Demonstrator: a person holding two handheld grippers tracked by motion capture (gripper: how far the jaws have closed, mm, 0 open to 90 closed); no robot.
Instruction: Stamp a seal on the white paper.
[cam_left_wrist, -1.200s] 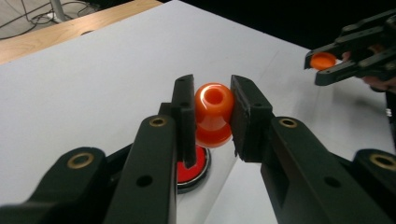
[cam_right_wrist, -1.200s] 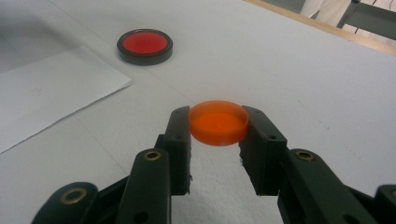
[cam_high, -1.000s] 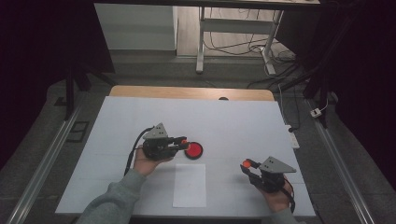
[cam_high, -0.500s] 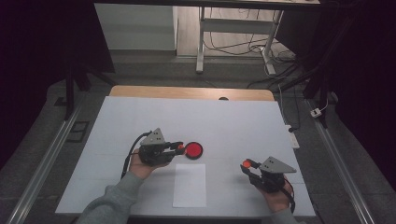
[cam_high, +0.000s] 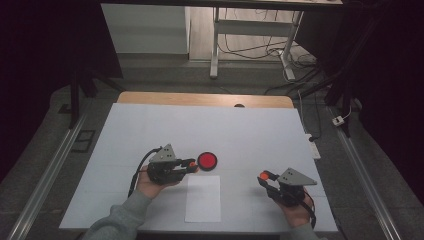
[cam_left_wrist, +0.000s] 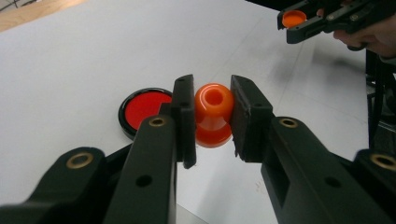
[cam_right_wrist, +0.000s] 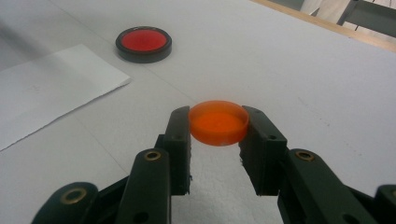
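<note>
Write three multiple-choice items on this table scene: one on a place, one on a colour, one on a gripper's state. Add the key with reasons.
1. Where does the red pad in the black case lie?
A. On the sheet of paper
B. On the table just beyond the sheet of paper
C. Between the right gripper's jaws

2. What colour is the stamp in the left gripper?
A. Orange
B. Blue
C. Green

3. How does the right gripper stand?
A. Open, with nothing between the jaws
B. Shut on the orange cap
C. Shut on the sheet of paper

Key:
1 B: in the high view the pad lies on the bare white table, past the far edge of the sheet of paper.
2 A: the left gripper view shows an orange stamp between the jaws.
3 B: the right gripper view shows both jaws pressed on the orange cap.
</note>
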